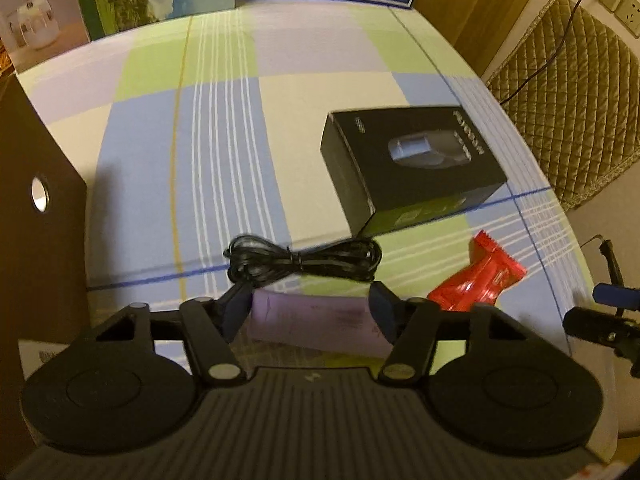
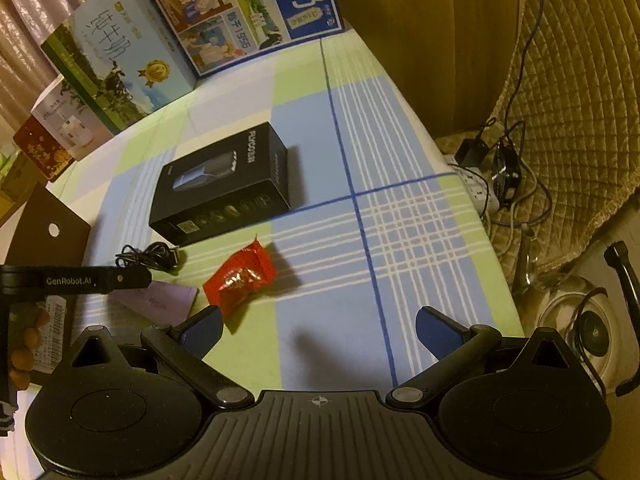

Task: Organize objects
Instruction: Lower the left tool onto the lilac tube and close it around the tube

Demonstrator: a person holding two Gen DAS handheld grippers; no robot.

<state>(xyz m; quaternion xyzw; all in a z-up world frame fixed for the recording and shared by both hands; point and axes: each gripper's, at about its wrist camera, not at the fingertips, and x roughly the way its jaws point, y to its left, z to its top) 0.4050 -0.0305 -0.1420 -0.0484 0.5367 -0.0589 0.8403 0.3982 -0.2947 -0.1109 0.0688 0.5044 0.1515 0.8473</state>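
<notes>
The surface (image 1: 224,128) is covered with a checked cloth in blue, green and cream, and along its far edge stand printed cartons, among them a green and blue milk carton (image 2: 120,68) and a blue one with cartoon pictures (image 2: 240,20). At the left edge of the surface stands a dark brown board (image 1: 36,208) with a round hole in it. Towards the right edge, past the middle, lies a black product box (image 1: 412,164) flat on the cloth, with a picture of a shaver on its top. Nearer the front edge lies a flat pale purple packet (image 1: 316,320); the left gripper (image 1: 310,312) points down over it, its blue pads stand at the two short ends of the packet with the jaws half closed, but the picture is too blurred to tell if the pads press on it. Just behind the packet is a coiled black cable (image 1: 300,260), tied in the middle and close to the front corner of the black box. To the right of the packet lies a red candy wrapper (image 2: 240,276), crumpled and shiny. The right gripper (image 2: 318,330) hangs above the bare cloth near the front edge, jaws wide and empty, its left finger just beside the wrapper.
</notes>
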